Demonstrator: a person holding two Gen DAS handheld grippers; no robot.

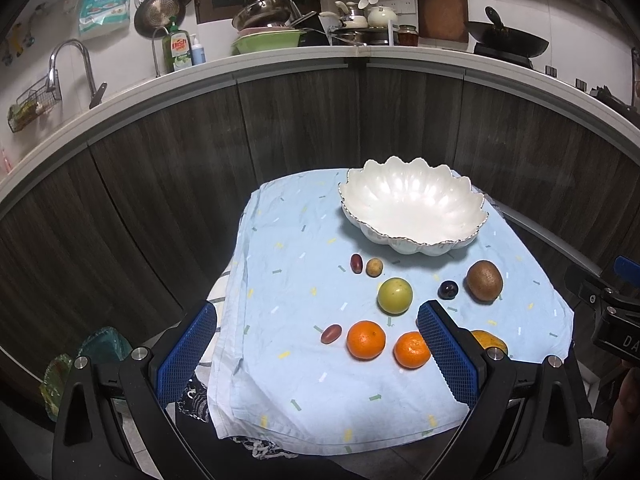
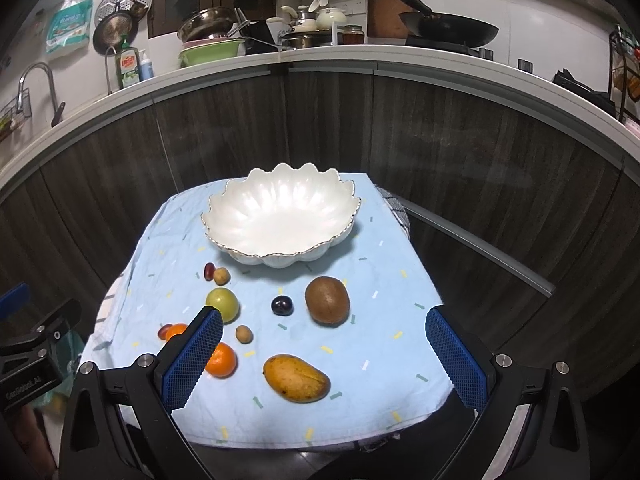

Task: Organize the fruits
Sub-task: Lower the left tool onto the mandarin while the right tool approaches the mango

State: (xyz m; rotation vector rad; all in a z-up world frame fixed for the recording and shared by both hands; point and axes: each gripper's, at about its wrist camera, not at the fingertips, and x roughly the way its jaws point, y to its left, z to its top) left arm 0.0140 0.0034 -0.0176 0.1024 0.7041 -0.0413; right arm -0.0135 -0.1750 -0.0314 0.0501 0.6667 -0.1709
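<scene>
Left gripper (image 1: 316,344) spread wide, holding nothing, above the cloth (image 1: 288,380): a date (image 1: 331,333) and two oranges (image 1: 366,339) lie between its fingers, a green fruit (image 1: 395,296) just beyond. Right gripper (image 2: 324,354) spread wide too, empty: the mango (image 2: 296,377) sits between its fingers, plum (image 2: 282,305) and kiwi (image 2: 327,301) just ahead, the empty bowl (image 2: 280,216) farther ahead.

Left claw (image 1: 318,354) and right claw (image 2: 324,354) gape, empty.

Dark wood-grain cabinet fronts (image 1: 160,184), white countertop (image 1: 280,65), wok (image 2: 448,28), faucet (image 1: 72,64), white wall.
</scene>
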